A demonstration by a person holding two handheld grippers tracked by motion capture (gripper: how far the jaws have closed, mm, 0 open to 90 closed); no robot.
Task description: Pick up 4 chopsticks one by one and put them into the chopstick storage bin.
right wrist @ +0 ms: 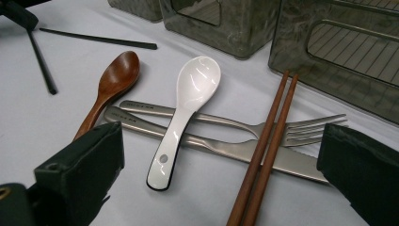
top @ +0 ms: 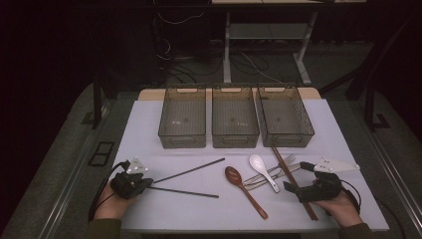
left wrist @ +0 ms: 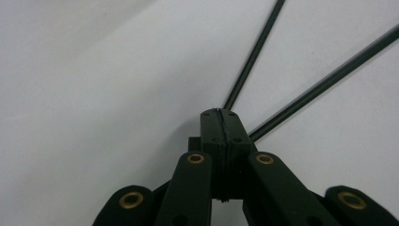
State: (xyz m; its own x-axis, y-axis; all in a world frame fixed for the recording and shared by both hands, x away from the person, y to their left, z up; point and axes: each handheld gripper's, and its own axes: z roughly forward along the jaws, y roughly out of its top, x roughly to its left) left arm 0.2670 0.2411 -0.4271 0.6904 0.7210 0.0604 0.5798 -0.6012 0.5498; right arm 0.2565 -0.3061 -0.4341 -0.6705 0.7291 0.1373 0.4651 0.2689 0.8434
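Note:
My left gripper (top: pixel 147 183) is shut at the table's front left, and its jaws meet in a thin seam (left wrist: pixel 220 113). Two black chopsticks (top: pixel 189 171) (top: pixel 185 191) fan out to the right from its tips. In the left gripper view one black chopstick (left wrist: pixel 254 52) starts right at the jaw tips and the other (left wrist: pixel 329 77) runs past their right side. I cannot tell whether either is pinched. My right gripper (top: pixel 297 178) (right wrist: pixel 221 188) stands open at the front right, with a pair of brown chopsticks (top: pixel 294 183) (right wrist: pixel 263 155) lying between its jaws.
A brown wooden spoon (top: pixel 244 190) (right wrist: pixel 113 80), a white spoon (top: pixel 263 172) (right wrist: pixel 188 103), a metal fork (right wrist: pixel 310 127) and a knife (right wrist: pixel 221 147) lie crossed at mid-right. Three empty grey bins (top: pixel 181 140) (top: pixel 235 140) (top: pixel 288 139) stand in a row at the back of the white table (top: pixel 144 129).

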